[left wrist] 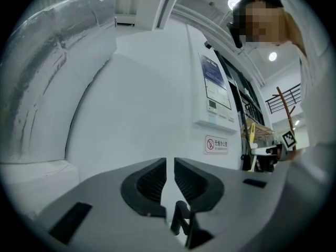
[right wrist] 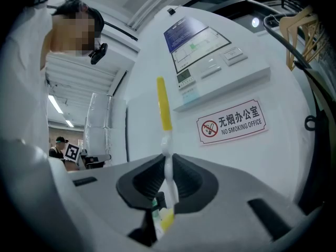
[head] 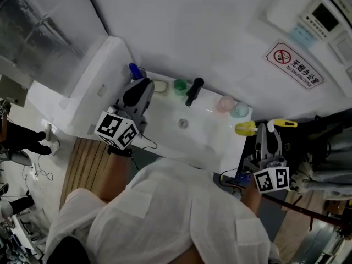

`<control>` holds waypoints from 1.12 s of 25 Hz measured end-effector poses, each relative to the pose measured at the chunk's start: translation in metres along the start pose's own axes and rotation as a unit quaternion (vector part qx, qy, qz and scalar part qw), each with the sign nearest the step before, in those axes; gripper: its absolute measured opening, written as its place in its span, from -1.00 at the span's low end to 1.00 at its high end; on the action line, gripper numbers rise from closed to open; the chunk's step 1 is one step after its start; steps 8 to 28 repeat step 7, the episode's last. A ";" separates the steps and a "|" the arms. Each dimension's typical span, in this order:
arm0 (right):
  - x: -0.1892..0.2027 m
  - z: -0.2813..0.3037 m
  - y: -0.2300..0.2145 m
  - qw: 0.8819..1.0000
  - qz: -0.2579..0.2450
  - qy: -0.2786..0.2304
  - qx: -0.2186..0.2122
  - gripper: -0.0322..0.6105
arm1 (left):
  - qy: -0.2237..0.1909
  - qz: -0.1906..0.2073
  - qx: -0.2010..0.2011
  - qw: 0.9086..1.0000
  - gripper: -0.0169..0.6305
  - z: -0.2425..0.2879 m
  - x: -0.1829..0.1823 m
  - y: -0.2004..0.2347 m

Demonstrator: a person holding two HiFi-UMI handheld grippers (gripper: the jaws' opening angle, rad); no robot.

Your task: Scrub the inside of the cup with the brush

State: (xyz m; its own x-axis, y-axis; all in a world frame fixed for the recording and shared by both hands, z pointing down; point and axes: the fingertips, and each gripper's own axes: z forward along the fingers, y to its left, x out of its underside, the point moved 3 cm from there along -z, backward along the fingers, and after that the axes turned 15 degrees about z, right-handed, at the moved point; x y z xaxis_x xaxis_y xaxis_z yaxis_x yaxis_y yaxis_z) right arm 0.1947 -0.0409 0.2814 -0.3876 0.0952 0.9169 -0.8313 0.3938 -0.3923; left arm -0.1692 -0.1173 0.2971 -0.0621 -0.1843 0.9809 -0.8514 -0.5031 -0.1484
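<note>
With the right gripper pinching the white-and-yellow plastic brush tight, best to fetch a cup with the left gripper, pressed together on nothing, then push the brush end right down inside and rub all round. Hard to tell which cup is meant: small green cup at the back edge of the white bench with the sink, pink cup and pale blue cup by its back right corner, none held yet. Both grippers out about level, left over the bench's left end, right past its right end.
</note>
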 end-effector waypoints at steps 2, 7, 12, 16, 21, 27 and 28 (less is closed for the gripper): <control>-0.001 -0.001 0.001 1.000 -0.001 -0.001 0.002 -0.78 | 0.000 0.001 0.002 1.000 -0.81 0.002 0.001 0.000; -0.002 -0.003 0.002 1.000 -0.002 -0.002 0.004 -0.78 | 0.001 -0.002 0.008 1.000 -0.81 0.005 0.002 -0.001; -0.002 -0.003 0.002 1.000 -0.002 -0.002 0.004 -0.78 | 0.001 -0.002 0.008 1.000 -0.81 0.005 0.002 -0.001; -0.002 -0.003 0.002 1.000 -0.002 -0.002 0.004 -0.78 | 0.001 -0.002 0.008 1.000 -0.81 0.005 0.002 -0.001; -0.002 -0.003 0.002 1.000 -0.002 -0.002 0.004 -0.78 | 0.001 -0.002 0.008 1.000 -0.81 0.005 0.002 -0.001; -0.002 -0.003 0.002 1.000 -0.002 -0.002 0.004 -0.78 | 0.001 -0.002 0.008 1.000 -0.81 0.005 0.002 -0.001; -0.002 -0.003 0.002 1.000 -0.002 -0.002 0.004 -0.78 | 0.001 -0.002 0.008 1.000 -0.81 0.005 0.002 -0.001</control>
